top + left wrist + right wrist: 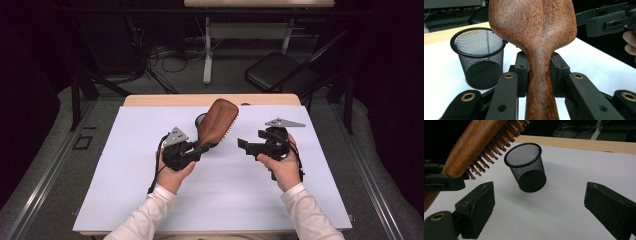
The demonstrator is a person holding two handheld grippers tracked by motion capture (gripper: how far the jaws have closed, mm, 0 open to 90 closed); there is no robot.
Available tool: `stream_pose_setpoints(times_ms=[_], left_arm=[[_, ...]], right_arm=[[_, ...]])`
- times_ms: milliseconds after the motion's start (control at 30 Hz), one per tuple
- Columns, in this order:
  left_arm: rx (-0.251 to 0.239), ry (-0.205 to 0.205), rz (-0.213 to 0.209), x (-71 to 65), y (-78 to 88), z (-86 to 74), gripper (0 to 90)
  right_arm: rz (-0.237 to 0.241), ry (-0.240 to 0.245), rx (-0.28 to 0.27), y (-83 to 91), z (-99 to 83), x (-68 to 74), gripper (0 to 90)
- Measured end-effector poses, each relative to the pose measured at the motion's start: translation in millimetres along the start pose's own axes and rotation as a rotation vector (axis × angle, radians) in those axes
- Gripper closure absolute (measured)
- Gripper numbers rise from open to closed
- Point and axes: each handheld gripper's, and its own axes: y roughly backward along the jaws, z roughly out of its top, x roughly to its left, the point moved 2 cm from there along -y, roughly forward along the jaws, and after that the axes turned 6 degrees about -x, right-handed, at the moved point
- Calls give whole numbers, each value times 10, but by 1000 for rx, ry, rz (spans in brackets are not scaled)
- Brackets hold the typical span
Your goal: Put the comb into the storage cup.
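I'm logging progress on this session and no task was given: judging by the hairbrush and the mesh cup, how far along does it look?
Done: the wooden hairbrush is picked up, its handle clamped by the left gripper and lifted off the table. In hand: it is held near the black mesh cup, which stands upright and empty. Left, probably: placing the brush in the cup. The right gripper is open and holds nothing.

Grained, satin-smooth wooden hairbrush (pixel 534 32), black wire-mesh metal cup (pixel 527 167), matt white table sheet (pixel 225 200).
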Motion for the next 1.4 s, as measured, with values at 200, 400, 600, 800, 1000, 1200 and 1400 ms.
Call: stream_pose_setpoints(times_ms=[200, 400, 600, 800, 1000, 1200, 1400], left_arm=[[2, 0, -3, -1, -9, -14, 719], [4, -2, -4, -14, -15, -18, 719], [3, -3, -4, -6, -9, -12, 719], [-7, 3, -3, 10, 6, -2, 719], [-12, 10, -4, 31, 27, 13, 719], [-17, 14, -3, 35, 37, 15, 719], [-15, 12, -11, 17, 26, 9, 719]], right_arm=[[44, -59, 23, -45, 82, -4, 127], [57, -76, 39, -65, 215, 22, 130], [86, -120, 31, -76, 384, 48, 138], [89, -147, 24, -105, 498, 40, 139], [103, -179, 25, -135, 571, 27, 139], [123, -230, 21, -172, 622, -3, 140], [132, -258, 28, -215, 639, -14, 141]])
